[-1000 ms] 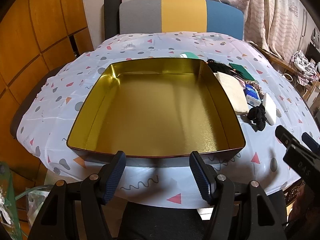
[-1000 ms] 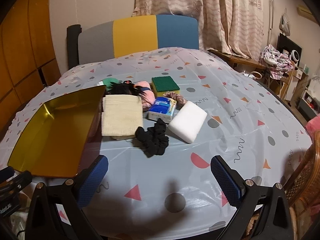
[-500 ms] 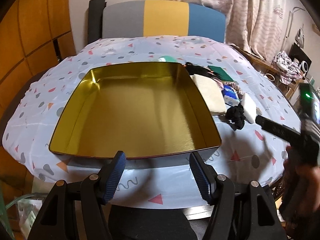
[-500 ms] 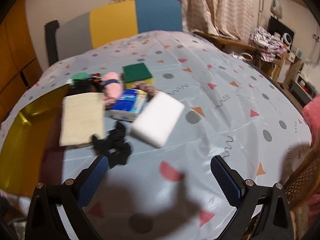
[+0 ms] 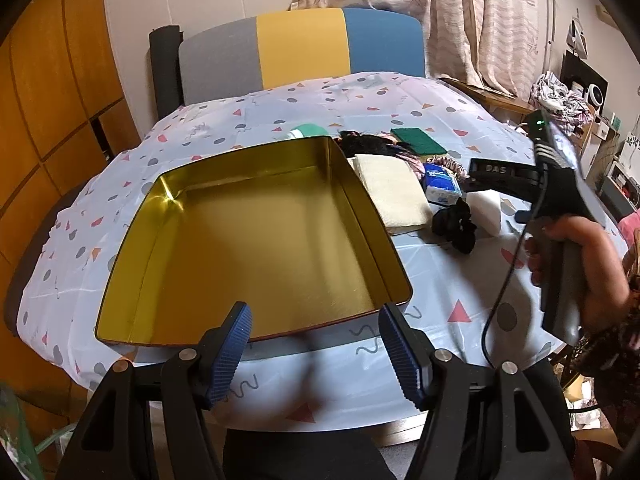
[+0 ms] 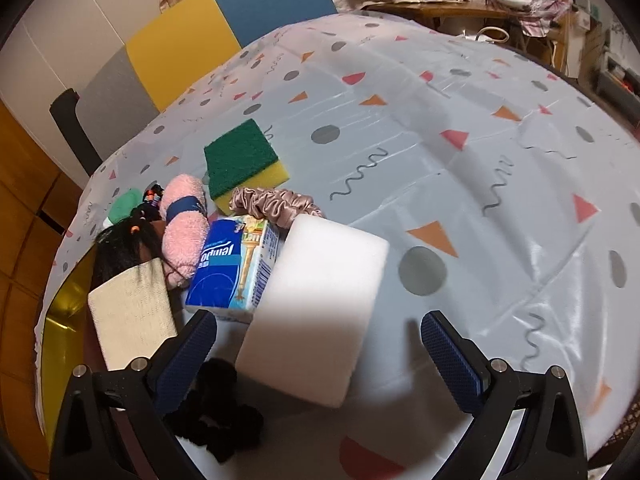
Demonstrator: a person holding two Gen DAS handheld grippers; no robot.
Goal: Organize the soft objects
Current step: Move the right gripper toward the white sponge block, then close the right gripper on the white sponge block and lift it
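**Both grippers spread over tin and soft pile**

At the left of the patterned tablecloth [image 5: 460, 280] sits the gold tin tray [image 5: 132, 256], nothing in it. The left gripper [image 5: 316, 350] hangs at the tray's near rim with its blue-padded jaws wide apart and nothing between them.

Just beside the tray's right wall lies the folded beige cloth [image 6: 132, 316], with the black wig [image 6: 120, 248] and a green round piece [image 6: 124, 206] behind it. Next comes the pink rolled towel [image 6: 184, 228] with its blue band, then the blue tissue pack [image 6: 232, 268], touching the white foam block [image 6: 316, 312]. The black scrunchie [image 6: 218, 428] lies at the near side of the block, the mauve satin scrunchie [image 6: 276, 204] at its far side, and the green-and-yellow sponge [image 6: 244, 160] beyond that.

The right gripper [image 6: 318, 350] hovers low over the white block, jaws open wide on either side of it, not touching. In the left wrist view a hand [image 5: 584, 264] holds that gripper's handle at the right edge
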